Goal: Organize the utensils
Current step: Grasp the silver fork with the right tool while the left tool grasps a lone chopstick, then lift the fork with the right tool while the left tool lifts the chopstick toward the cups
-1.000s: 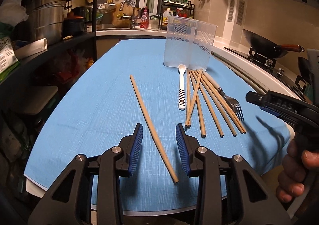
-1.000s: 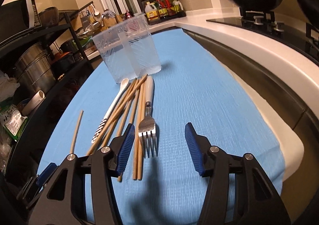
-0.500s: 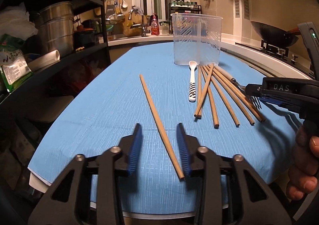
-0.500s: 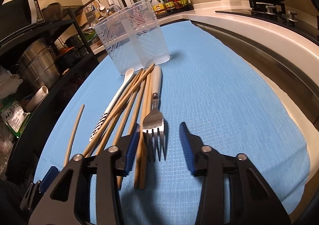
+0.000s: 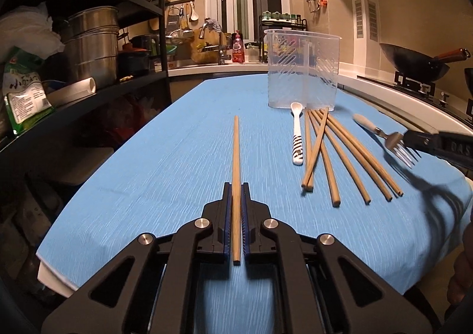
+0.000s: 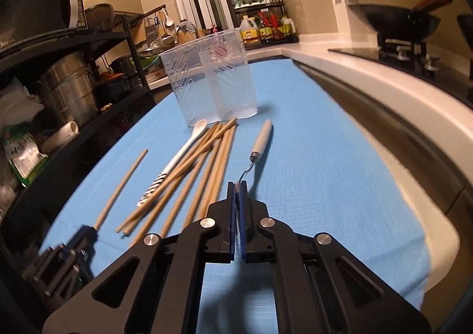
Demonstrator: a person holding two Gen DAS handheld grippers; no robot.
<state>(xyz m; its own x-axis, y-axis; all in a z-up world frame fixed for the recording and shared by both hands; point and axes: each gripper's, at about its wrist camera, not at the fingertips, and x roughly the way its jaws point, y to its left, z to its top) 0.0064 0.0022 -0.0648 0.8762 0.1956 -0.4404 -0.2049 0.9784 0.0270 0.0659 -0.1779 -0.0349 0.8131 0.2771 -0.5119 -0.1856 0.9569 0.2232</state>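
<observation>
My left gripper [image 5: 236, 186] is shut on a single wooden chopstick [image 5: 236, 153], which runs straight ahead over the blue cloth [image 5: 165, 162]. My right gripper [image 6: 237, 184] is shut on the tines of a white-handled fork [image 6: 261, 139], with the fork tilted off the cloth. In the left wrist view the right gripper [image 5: 409, 137] holds that fork [image 5: 368, 124] at the right. Several loose chopsticks [image 5: 334, 150] and a white spoon with a striped handle [image 5: 297, 139] lie in front of a clear two-compartment holder [image 5: 301, 76].
A black shelf rack [image 5: 88, 91] with steel pots stands along the left. A white counter edge [image 6: 384, 88] and a stove with a wok [image 5: 414, 63] run along the right. A sink and bottles line the back. A hand [image 5: 464, 283] shows at the right edge.
Both grippers closed: the left onto the single chopstick, now lined up straight ahead, the right onto the fork's tines. The fork has swung away from the chopstick pile and lifted.
</observation>
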